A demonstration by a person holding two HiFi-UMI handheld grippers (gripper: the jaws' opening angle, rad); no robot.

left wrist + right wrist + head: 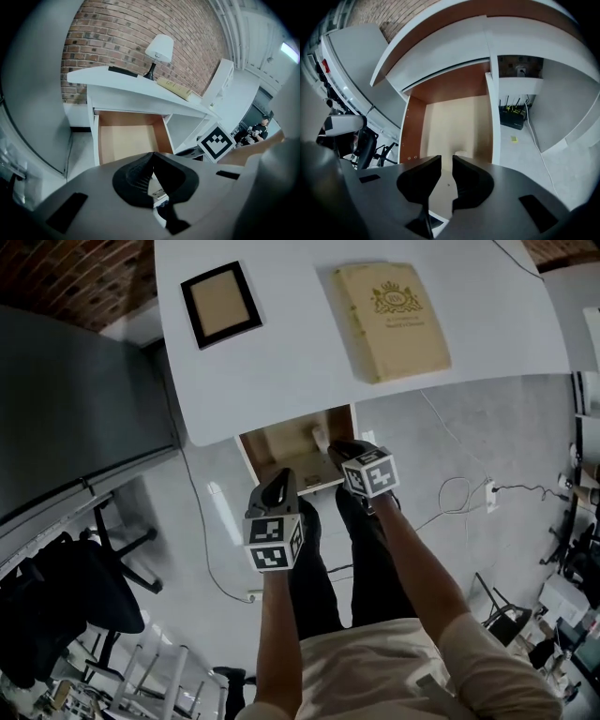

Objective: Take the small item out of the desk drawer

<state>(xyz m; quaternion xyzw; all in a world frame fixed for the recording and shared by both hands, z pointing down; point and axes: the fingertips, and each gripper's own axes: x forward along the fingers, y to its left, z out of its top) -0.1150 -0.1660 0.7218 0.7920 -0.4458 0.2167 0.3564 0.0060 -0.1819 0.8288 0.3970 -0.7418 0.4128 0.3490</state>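
Small pale item (321,435) lies on the bare floor of the open wooden drawer (411,136), nearer the drawer's right wall than its left and touching neither. The drawer is pulled out from under the near edge of the white tabletop (281,362).

The right tool (446,161) points steeply down into the drawer. Its jaws stand apart by a narrow gap with nothing between them, and the item shows just beyond their tips. The left tool (152,155) hangs at the drawer's front edge with its jaws closed together, holding nothing.

The chief risk, as I judge it, is that gap. If it is no wider than the item, one fingertip may land on top or nudge the item along the smooth floor towards the back, under the tabletop, where the head view loses it. The item is pale on pale wood and partly masked by the jaws, so a misaligned closing is easy. The right wall is close, and a jaw could catch it. Nothing braces the drawer, so a knock may slide it inwards.
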